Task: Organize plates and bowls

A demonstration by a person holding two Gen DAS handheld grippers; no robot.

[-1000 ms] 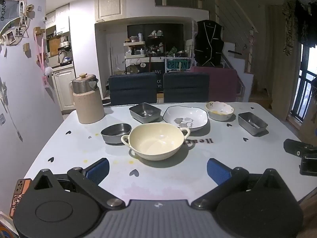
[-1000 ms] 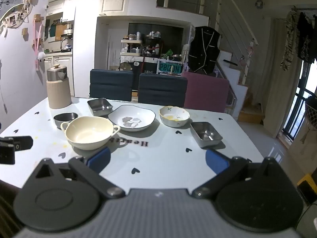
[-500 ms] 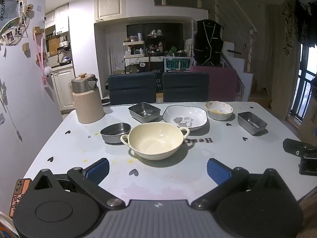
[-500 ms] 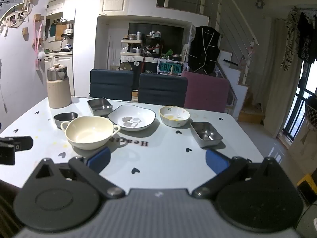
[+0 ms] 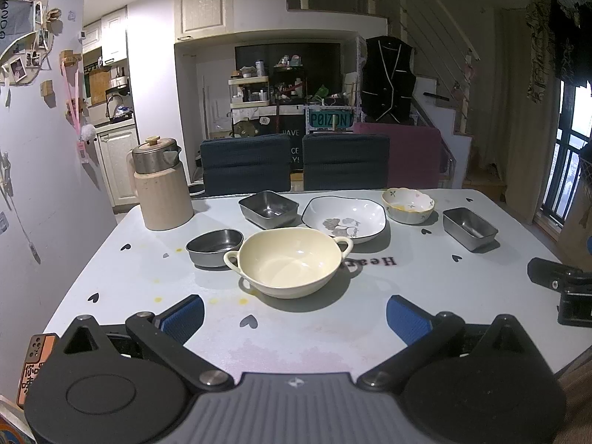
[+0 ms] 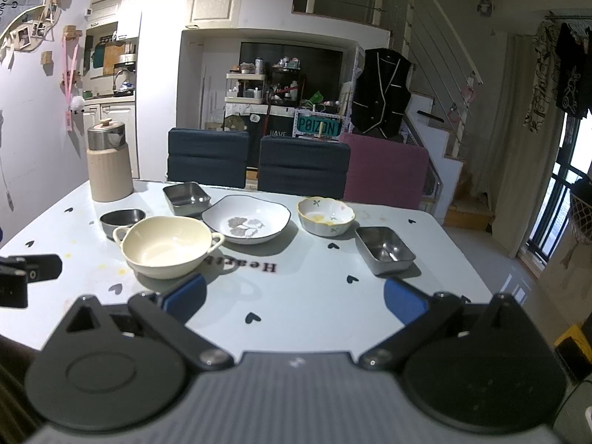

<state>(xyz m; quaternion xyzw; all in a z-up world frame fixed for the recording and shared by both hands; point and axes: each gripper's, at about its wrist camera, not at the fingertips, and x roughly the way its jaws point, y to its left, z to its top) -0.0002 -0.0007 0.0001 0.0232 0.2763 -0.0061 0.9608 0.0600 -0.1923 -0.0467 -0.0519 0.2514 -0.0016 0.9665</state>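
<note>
A cream two-handled bowl [image 5: 288,261] [image 6: 166,246] sits mid-table. Behind it lie a white square plate with a leaf print [image 5: 344,218] [image 6: 246,224], a small flowered bowl [image 5: 407,205] [image 6: 325,216], a round steel bowl [image 5: 214,246] [image 6: 122,219] and two rectangular steel tins [image 5: 268,208] [image 5: 470,227] [image 6: 384,249]. My left gripper [image 5: 295,317] is open and empty over the near table edge, just short of the cream bowl. My right gripper [image 6: 294,298] is open and empty, to the right of the cream bowl.
A beige kettle with a steel lid [image 5: 161,185] [image 6: 109,161] stands at the table's far left corner. Two dark blue chairs [image 5: 246,164] and a pink one [image 5: 414,157] line the far side. A wall is on the left.
</note>
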